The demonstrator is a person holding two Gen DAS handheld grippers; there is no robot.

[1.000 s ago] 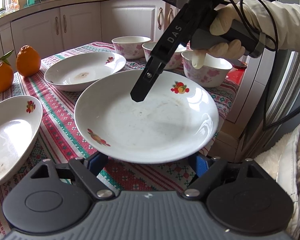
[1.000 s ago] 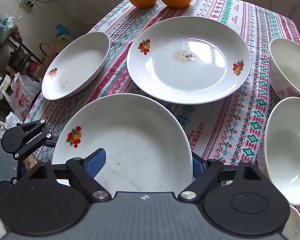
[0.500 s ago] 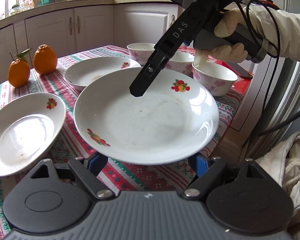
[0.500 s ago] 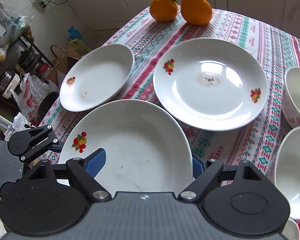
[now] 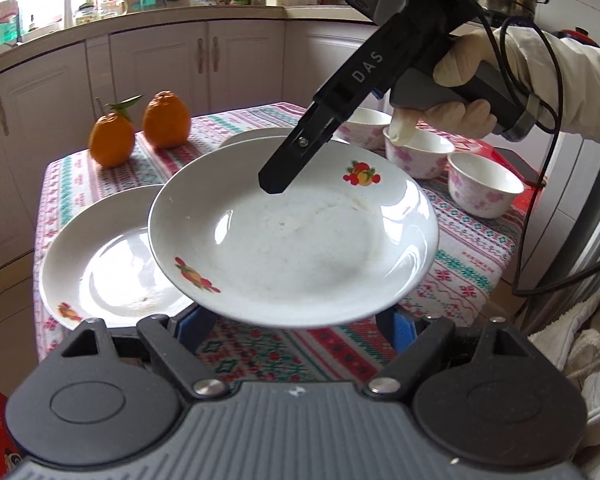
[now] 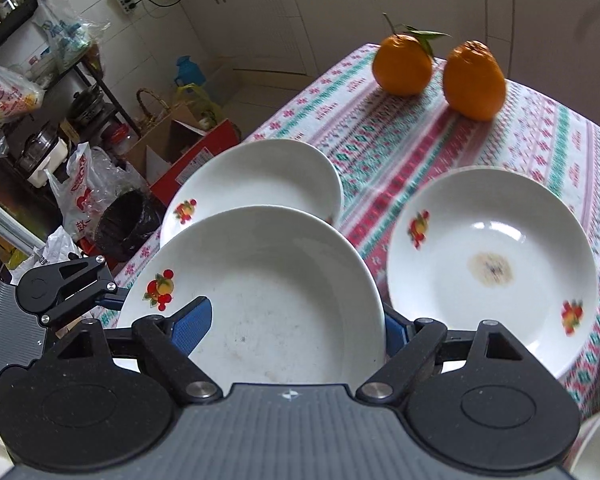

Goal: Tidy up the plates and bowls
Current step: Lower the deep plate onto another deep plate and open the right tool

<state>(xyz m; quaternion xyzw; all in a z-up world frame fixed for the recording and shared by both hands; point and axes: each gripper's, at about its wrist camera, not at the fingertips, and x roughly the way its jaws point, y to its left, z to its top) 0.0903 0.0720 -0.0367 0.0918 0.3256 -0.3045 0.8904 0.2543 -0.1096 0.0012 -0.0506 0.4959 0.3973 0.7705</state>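
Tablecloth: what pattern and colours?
The tablecloth is white with red, pink and teal cross-stitch-style bands. Best seen in the right wrist view.

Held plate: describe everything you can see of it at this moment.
The held plate is a shallow round dish, glossy white and ceramic by its look. It has two small fruit motifs on the rim and faint dried smears across the well. It holds no food, sits roughly level, and is lifted off the tablecloth, partly overlapping a second plate lying below. The left tongs grip one side of its rim and the right tongs grip the opposite side.
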